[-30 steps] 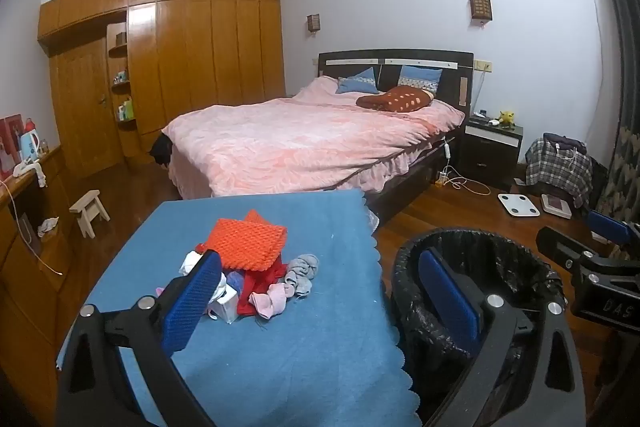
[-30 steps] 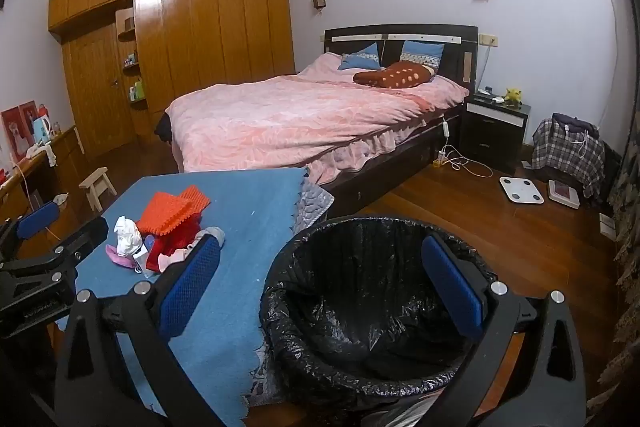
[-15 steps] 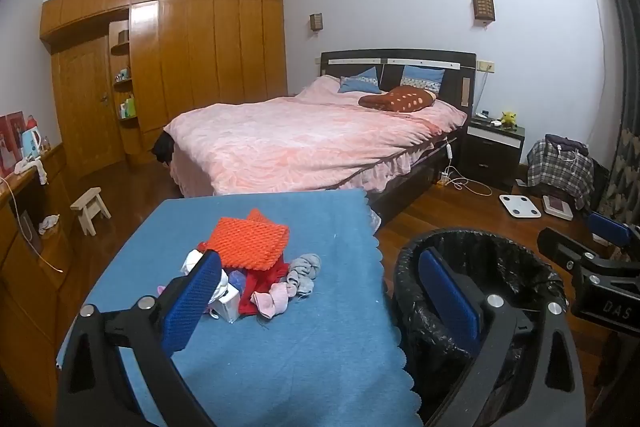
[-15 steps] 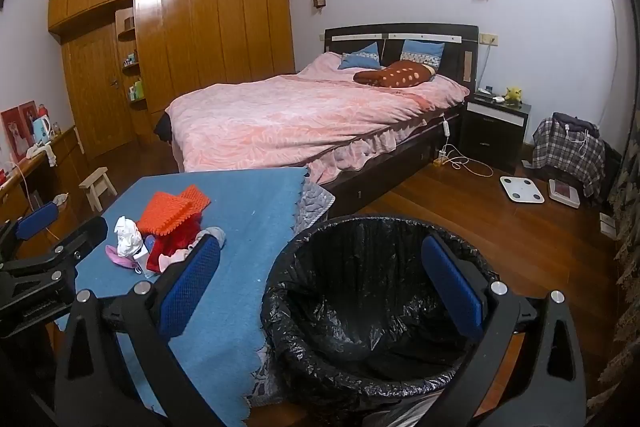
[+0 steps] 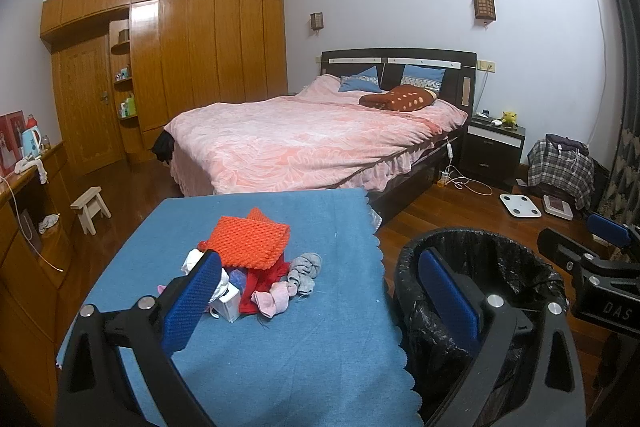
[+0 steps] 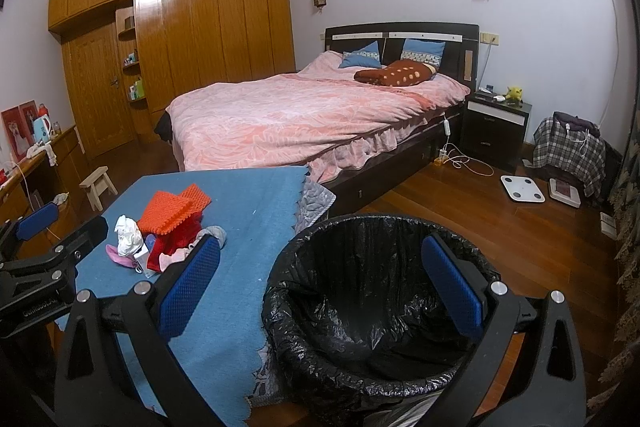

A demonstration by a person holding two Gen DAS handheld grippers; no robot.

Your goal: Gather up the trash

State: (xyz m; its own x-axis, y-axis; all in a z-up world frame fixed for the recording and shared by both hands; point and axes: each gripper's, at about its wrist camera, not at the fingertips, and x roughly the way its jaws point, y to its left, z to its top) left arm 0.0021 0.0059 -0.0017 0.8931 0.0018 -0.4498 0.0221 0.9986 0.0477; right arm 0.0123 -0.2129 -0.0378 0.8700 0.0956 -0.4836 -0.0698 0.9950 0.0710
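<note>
A small pile of litter and cloth sits on the blue cloth-covered tabletop [image 5: 280,347], towards its left edge and about midway along it. On top lies a folded orange knitted mat [image 5: 250,241]; under and around it are a red cloth [image 5: 264,277], a crumpled grey sock [image 5: 305,267], a pink sock [image 5: 274,301], a small white carton [image 5: 229,303] and a crumpled white tissue [image 6: 128,235]. The tissue stands out clearly only in the right wrist view; in the left wrist view the left gripper's blue-padded finger [image 5: 192,301] covers most of it.

Just beside the tabletop's right edge stands a round bin lined with a black plastic bag [image 6: 360,267]. The right wrist view looks down into it and shows only crinkled black liner inside, whereas the left wrist view shows mainly its near rim.

The left gripper [image 5: 320,303] hovers over the near part of the tabletop, jaws spread wide and holding nothing. The right gripper [image 6: 320,283] hangs above the bin, jaws likewise wide apart and holding nothing. Each view catches the other gripper at its edge.

Beyond the tabletop are a bed with a pink quilt [image 5: 304,139], a wooden wardrobe wall [image 5: 200,47] and a small wooden stool [image 5: 90,203]
</note>
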